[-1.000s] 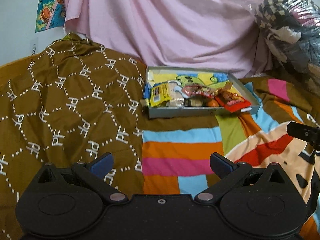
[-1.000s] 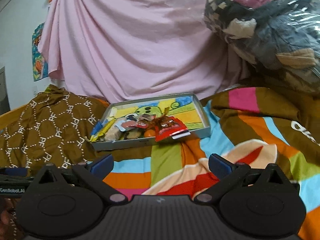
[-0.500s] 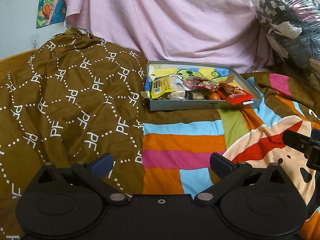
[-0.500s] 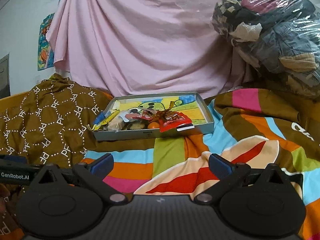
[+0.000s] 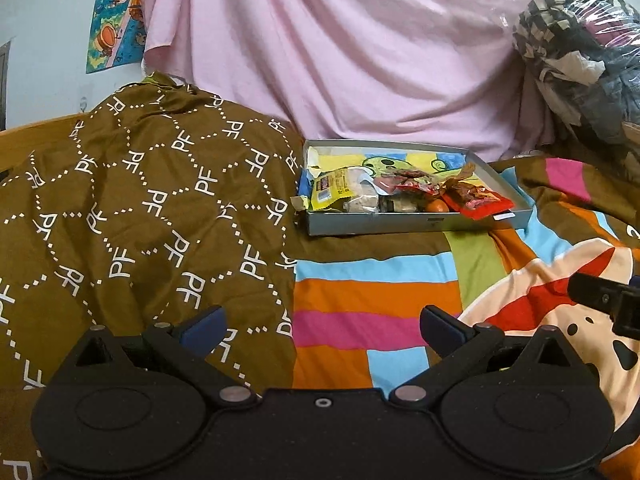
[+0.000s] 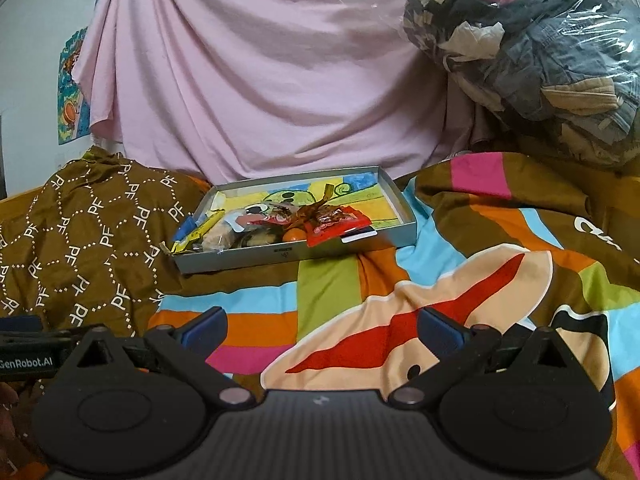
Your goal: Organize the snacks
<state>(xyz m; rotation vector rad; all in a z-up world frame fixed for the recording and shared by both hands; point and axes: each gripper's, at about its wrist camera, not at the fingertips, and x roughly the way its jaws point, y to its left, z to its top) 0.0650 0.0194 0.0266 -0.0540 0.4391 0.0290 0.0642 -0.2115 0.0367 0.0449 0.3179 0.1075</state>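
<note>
A shallow grey box (image 5: 400, 225) with a cartoon-printed floor lies on the bed, also in the right wrist view (image 6: 280, 254). Several snacks are heaped along its near side: a yellow packet (image 5: 330, 190), a pale wrapped cake (image 5: 364, 198), a small orange (image 5: 436, 206) and a red packet (image 5: 478, 200) that overhangs the rim (image 6: 336, 224). My left gripper (image 5: 322, 326) is open and empty, well short of the box. My right gripper (image 6: 322, 326) is open and empty, also short of the box.
A brown patterned blanket (image 5: 140, 208) is bunched to the left of the box. A striped cartoon bedsheet (image 6: 400, 320) covers the near area. A pink sheet (image 5: 340, 48) hangs behind. A plastic-wrapped clothes bundle (image 6: 532, 52) sits at the back right.
Both grippers have shifted view slightly, first dropping lower and then rising a little; the box has stayed put. Both stay open and empty.
</note>
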